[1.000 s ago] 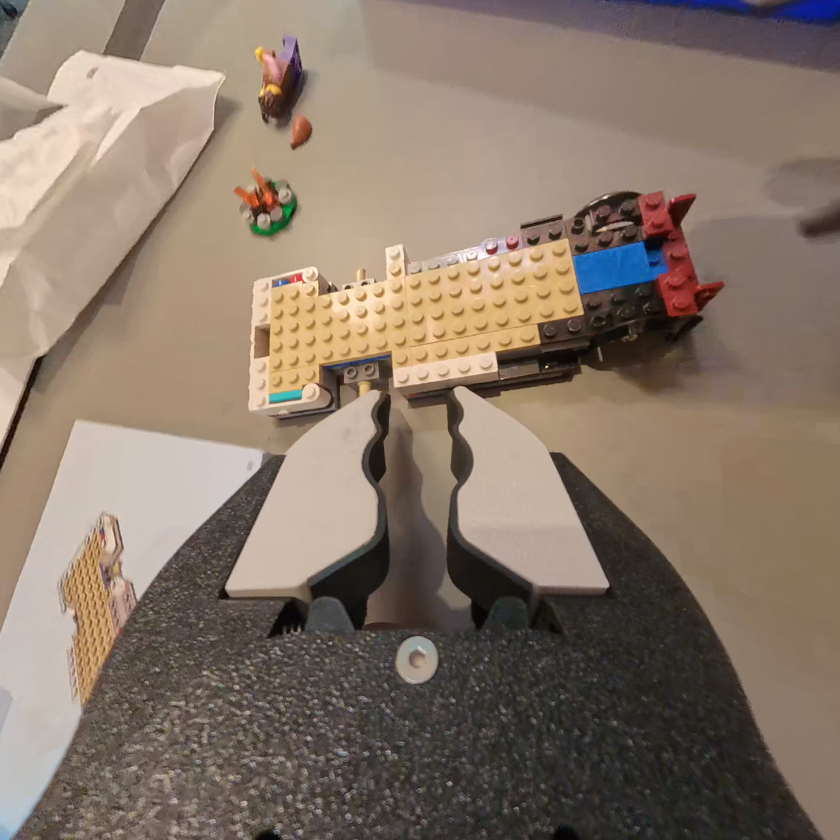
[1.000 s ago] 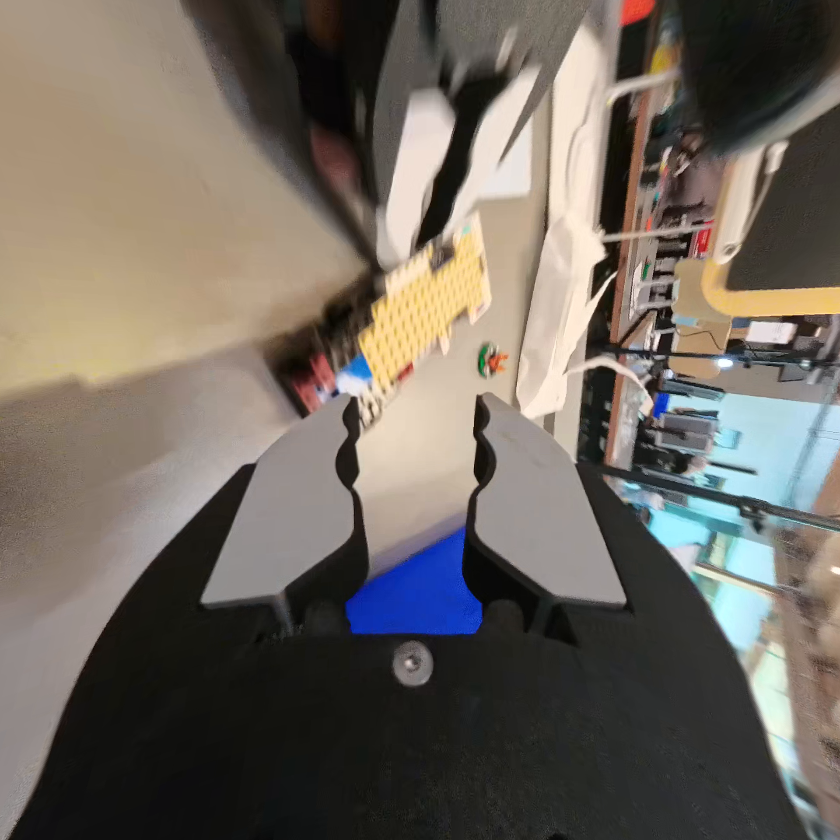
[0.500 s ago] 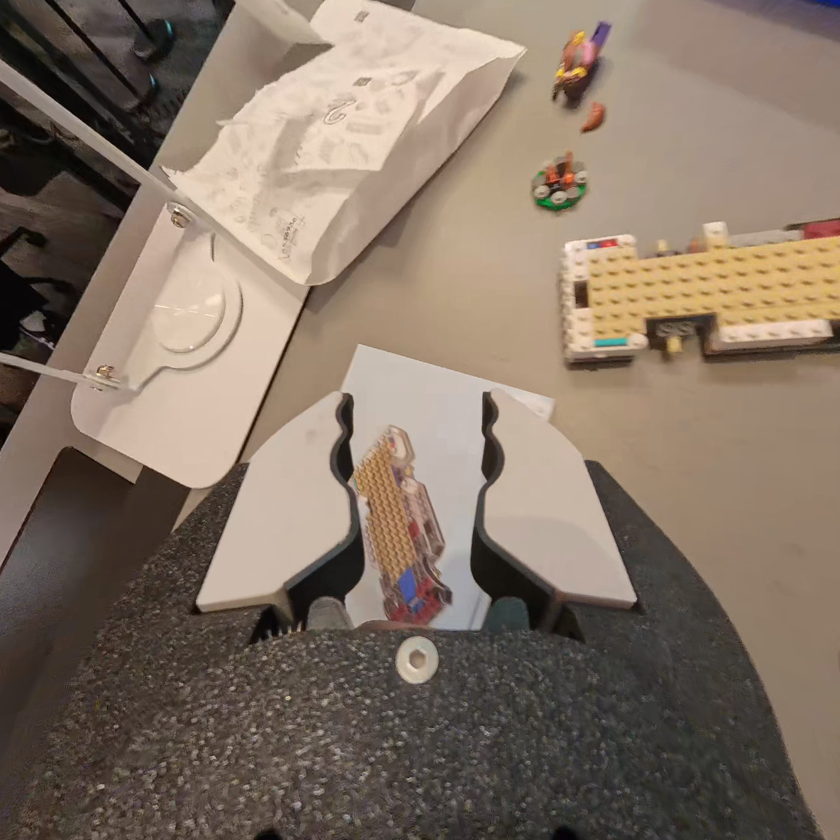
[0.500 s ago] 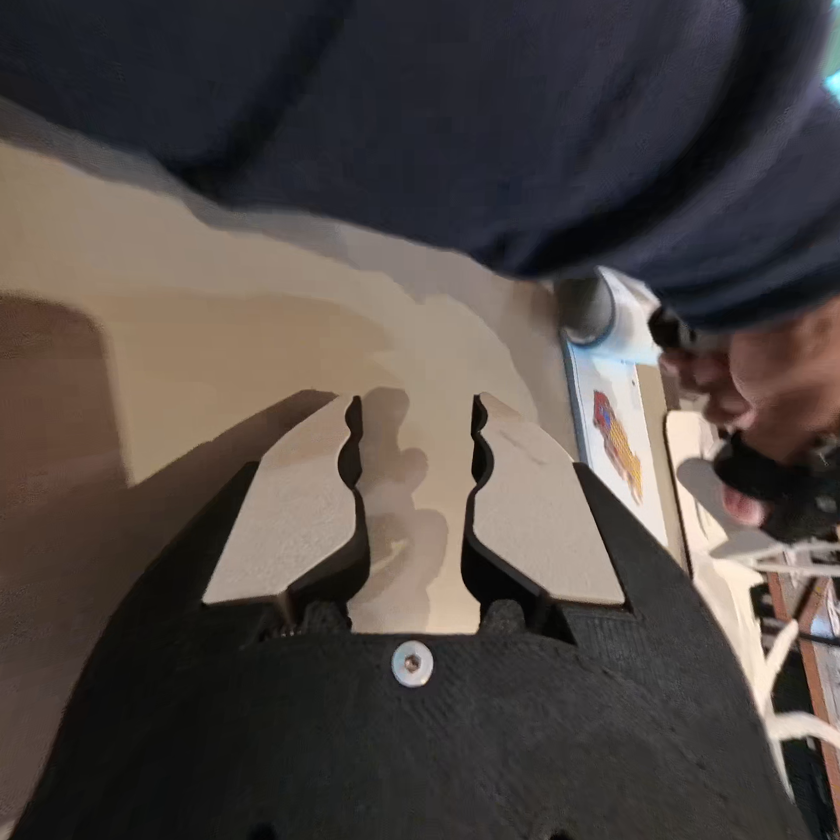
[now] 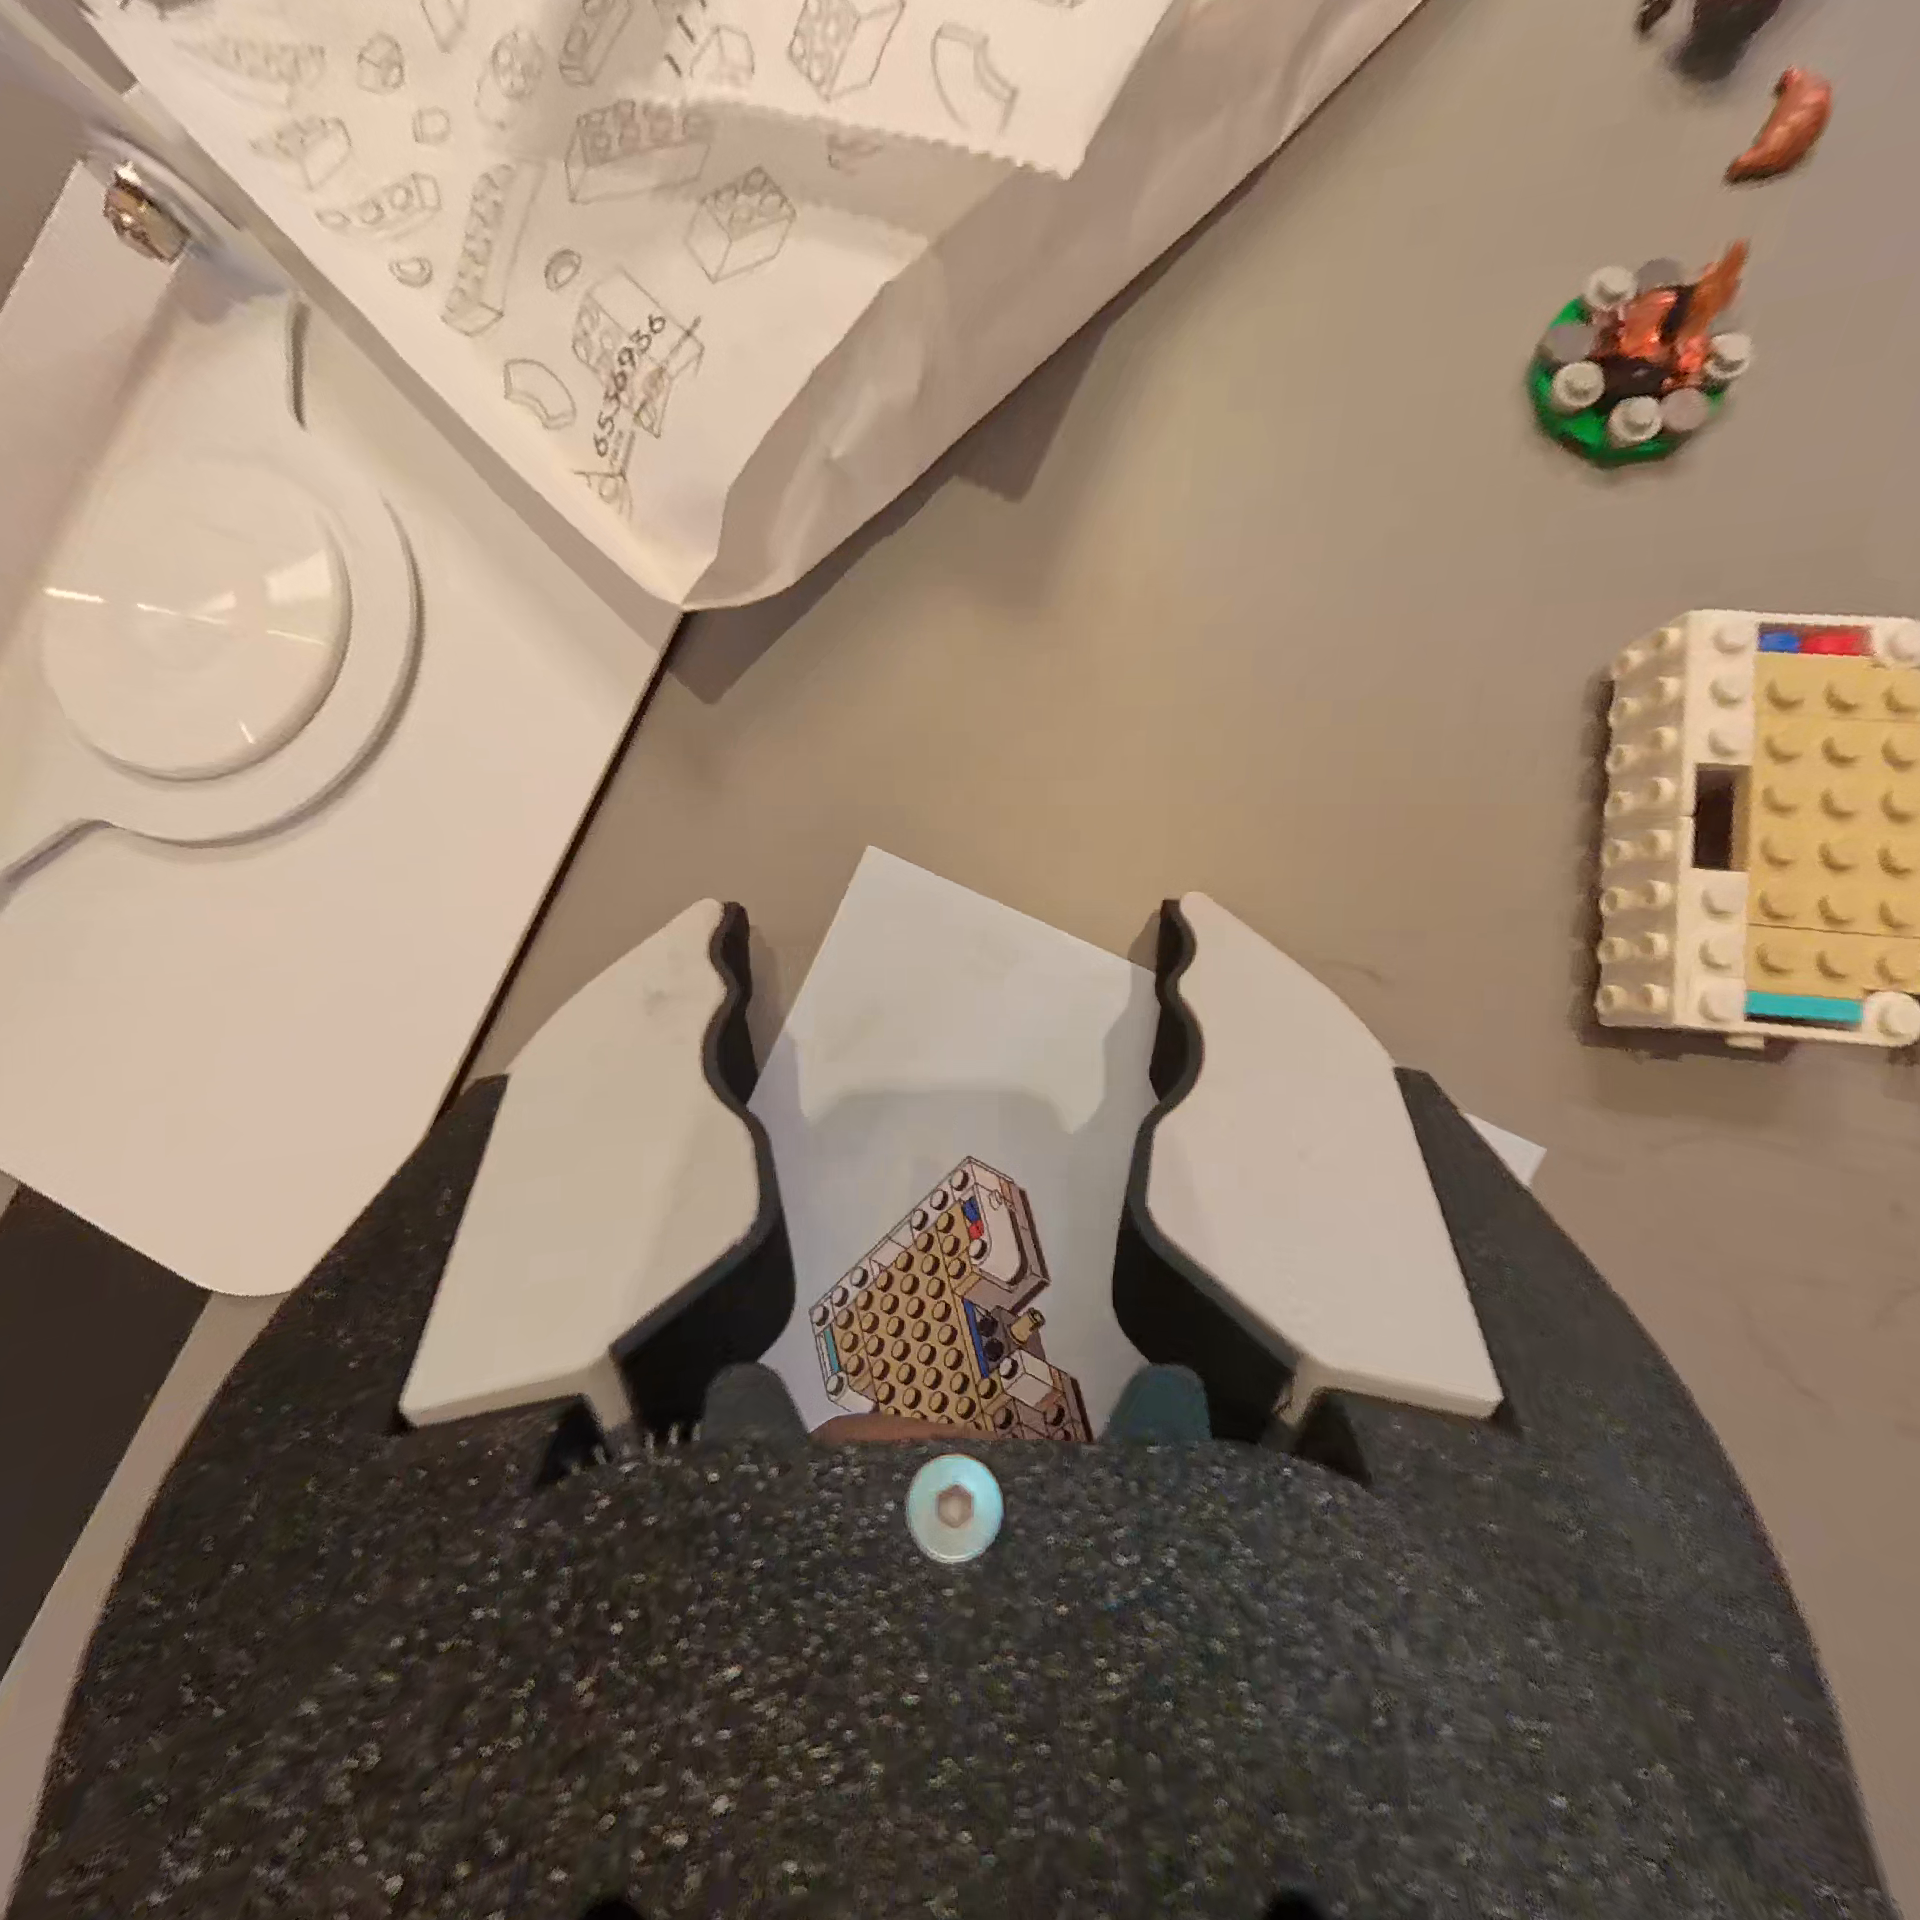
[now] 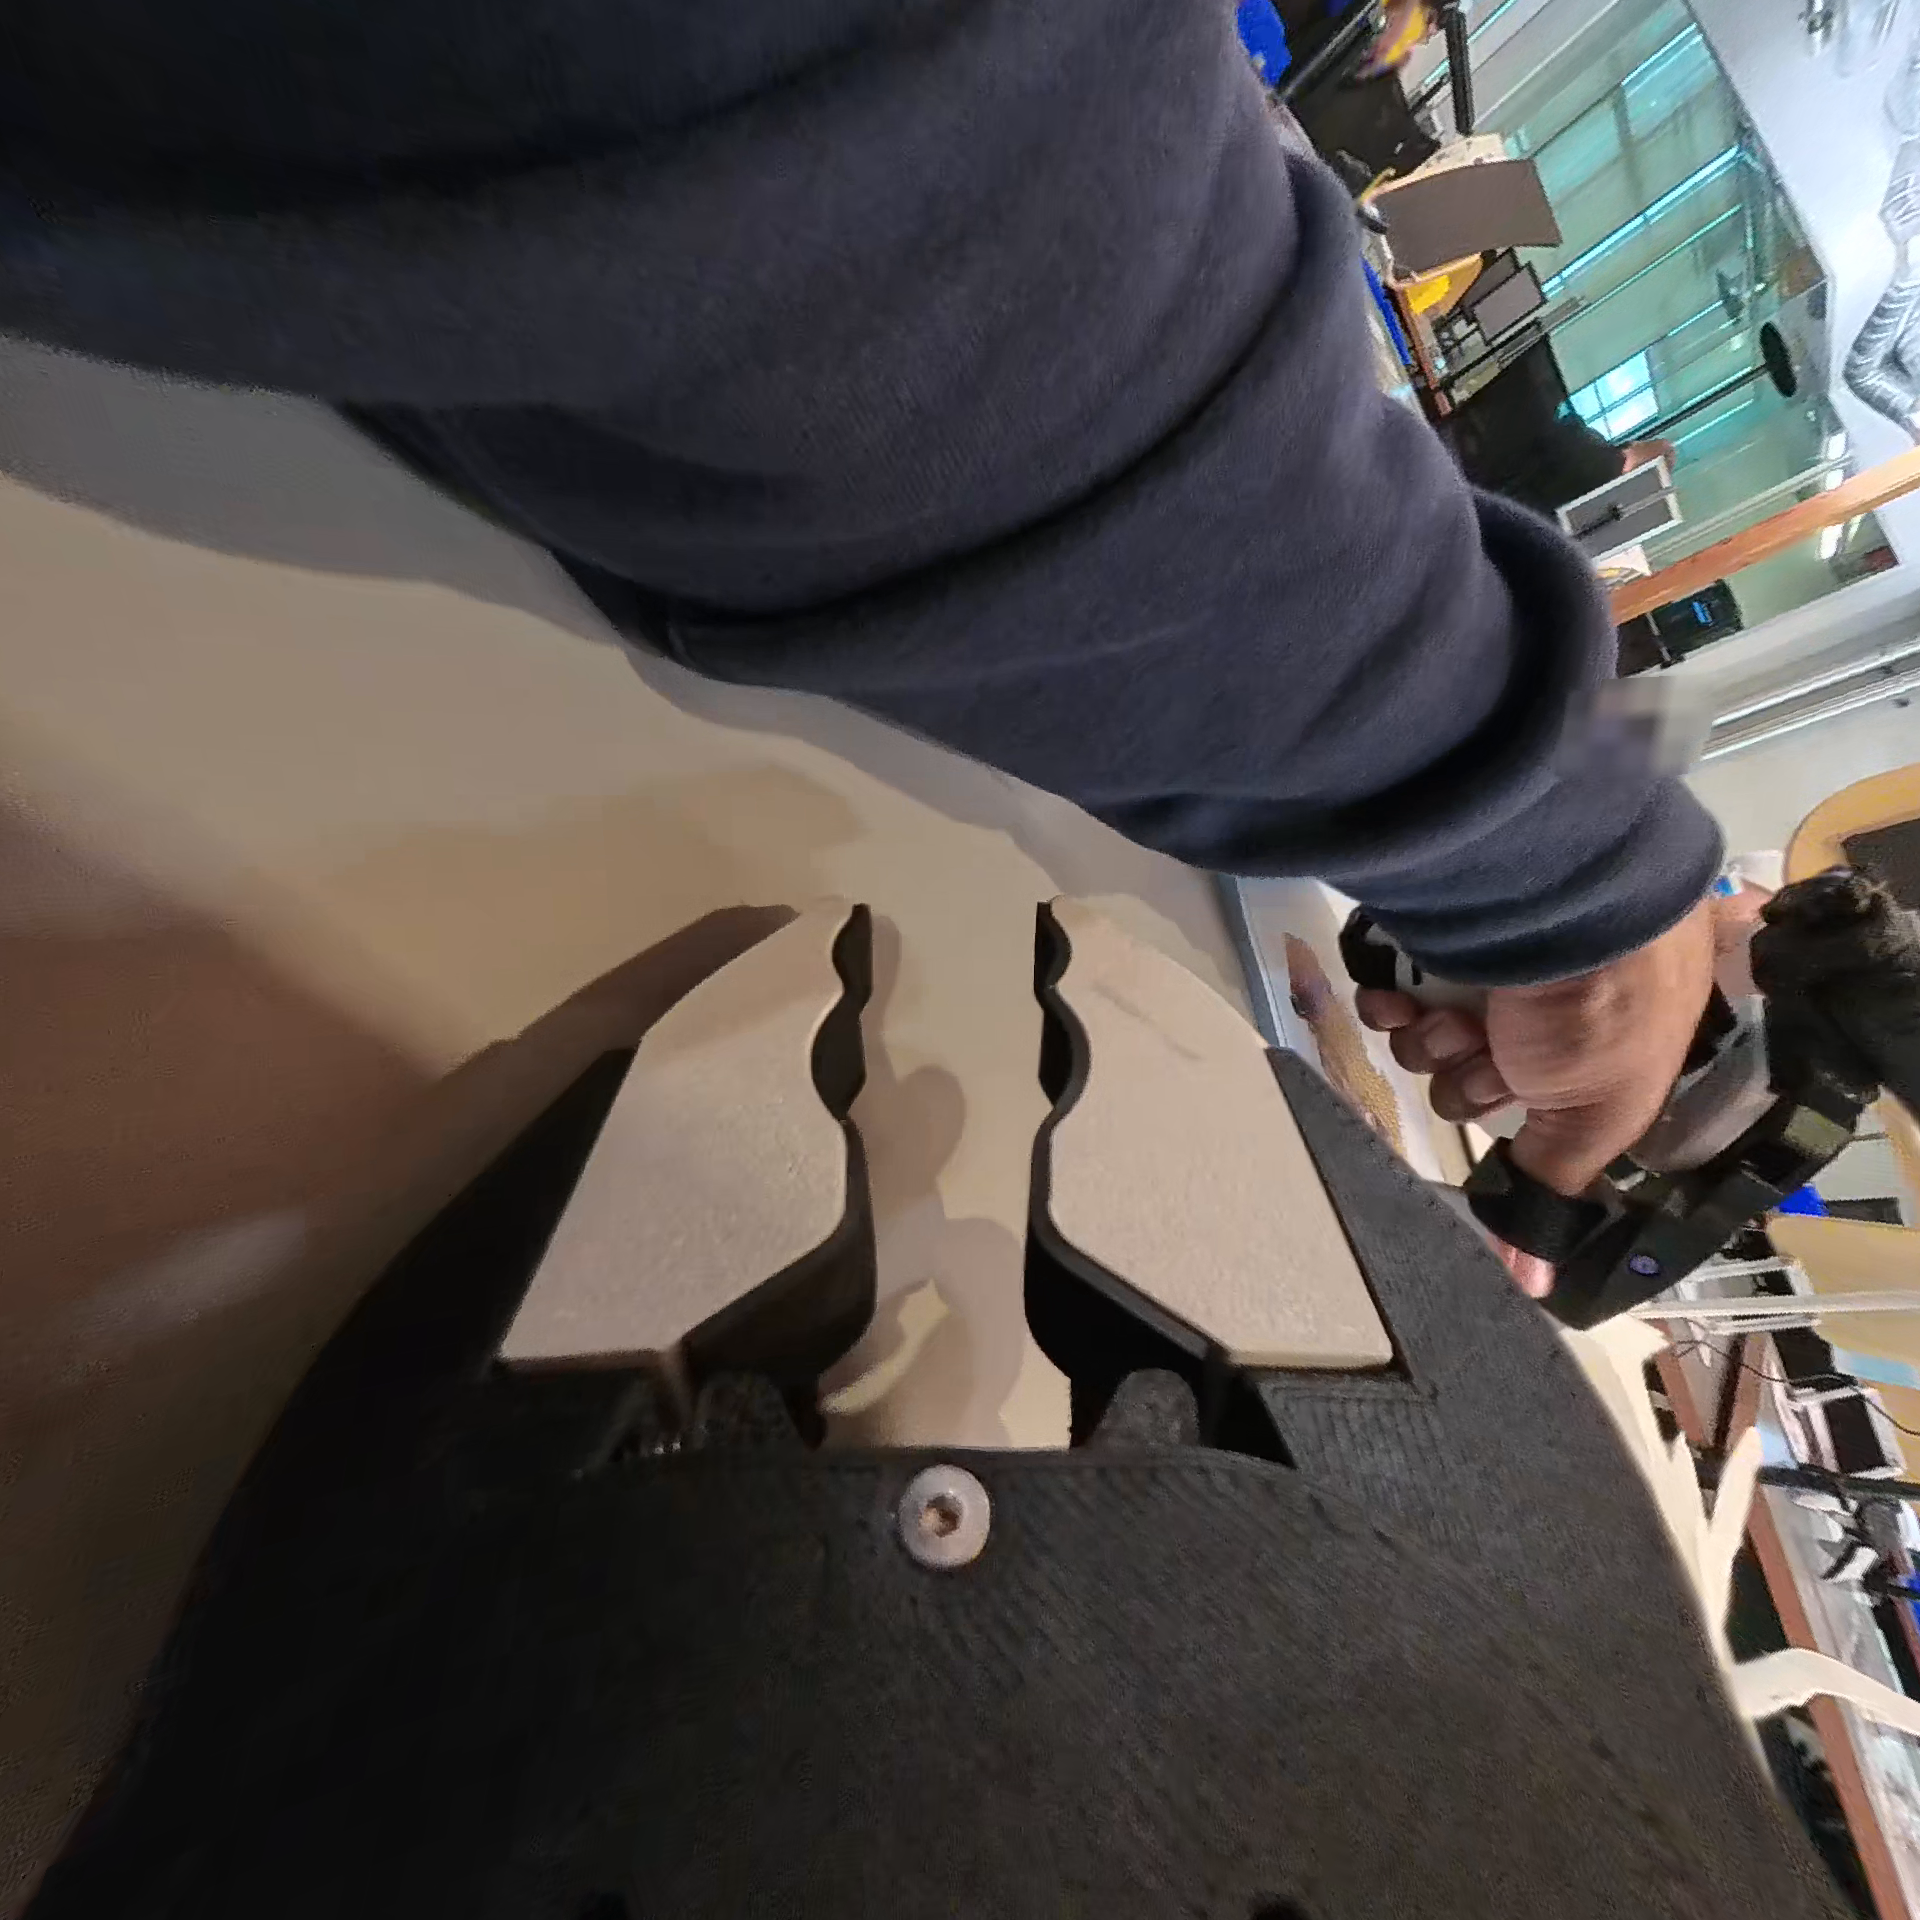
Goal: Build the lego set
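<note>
Both grippers open, holding nothing.
L gripper (image 5: 951,920) hovers w/ jaws wide over instruction sheet (image 5: 940,1029) near table's (image 5: 1143,675) front edge; brick model (image 5: 1766,831) apart at right, paper bag (image 5: 644,260) far-left. R gripper (image 6: 945,920) gapes over bare tabletop, beside dark sleeve (image 6: 935,416).

Smooth grey-tan bench (image 5: 1195,644) under soft light. Far side of room — big glass windows (image 6: 1621,239), wooden rail (image 6: 1766,530), yellow chair (image 6: 1849,821).
</note>
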A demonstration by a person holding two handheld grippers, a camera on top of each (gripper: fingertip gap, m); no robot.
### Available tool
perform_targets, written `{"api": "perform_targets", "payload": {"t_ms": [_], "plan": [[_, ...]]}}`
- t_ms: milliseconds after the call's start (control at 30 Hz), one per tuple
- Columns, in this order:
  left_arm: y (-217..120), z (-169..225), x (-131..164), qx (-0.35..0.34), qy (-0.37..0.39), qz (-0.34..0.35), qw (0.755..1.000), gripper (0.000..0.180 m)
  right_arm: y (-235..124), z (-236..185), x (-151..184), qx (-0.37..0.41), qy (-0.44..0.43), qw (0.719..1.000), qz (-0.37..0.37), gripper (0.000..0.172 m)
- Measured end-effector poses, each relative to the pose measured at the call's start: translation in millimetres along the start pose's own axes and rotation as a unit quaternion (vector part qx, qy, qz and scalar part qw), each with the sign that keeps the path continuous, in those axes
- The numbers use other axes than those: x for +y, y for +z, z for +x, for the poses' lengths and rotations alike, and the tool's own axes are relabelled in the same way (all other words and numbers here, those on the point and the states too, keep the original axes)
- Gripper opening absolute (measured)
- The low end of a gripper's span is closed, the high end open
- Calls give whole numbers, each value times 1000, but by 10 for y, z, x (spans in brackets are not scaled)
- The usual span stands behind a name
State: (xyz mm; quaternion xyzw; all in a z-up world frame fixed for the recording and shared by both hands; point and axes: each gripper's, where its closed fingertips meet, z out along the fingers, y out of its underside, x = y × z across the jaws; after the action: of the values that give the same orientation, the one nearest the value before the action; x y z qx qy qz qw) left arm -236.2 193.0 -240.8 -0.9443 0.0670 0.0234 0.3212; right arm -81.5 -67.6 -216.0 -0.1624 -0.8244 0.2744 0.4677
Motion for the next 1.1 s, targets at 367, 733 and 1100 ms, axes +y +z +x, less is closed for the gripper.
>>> {"api": "perform_targets", "payload": {"t_ms": [367, 733, 1100], "plan": [[-2, 115, 48, 26, -8, -6, 1000, 72, 13, 25, 15, 21, -25, 999, 0, 25], [-75, 117, 24, 33, -10, 1, 999, 69, 10, 33, 15, 28, -34, 999, 2, 24], [-210, 10, 85, 21, 30, -8, 999, 45, 10, 55, 33, 31, -33, 999, -1, 25]]}}
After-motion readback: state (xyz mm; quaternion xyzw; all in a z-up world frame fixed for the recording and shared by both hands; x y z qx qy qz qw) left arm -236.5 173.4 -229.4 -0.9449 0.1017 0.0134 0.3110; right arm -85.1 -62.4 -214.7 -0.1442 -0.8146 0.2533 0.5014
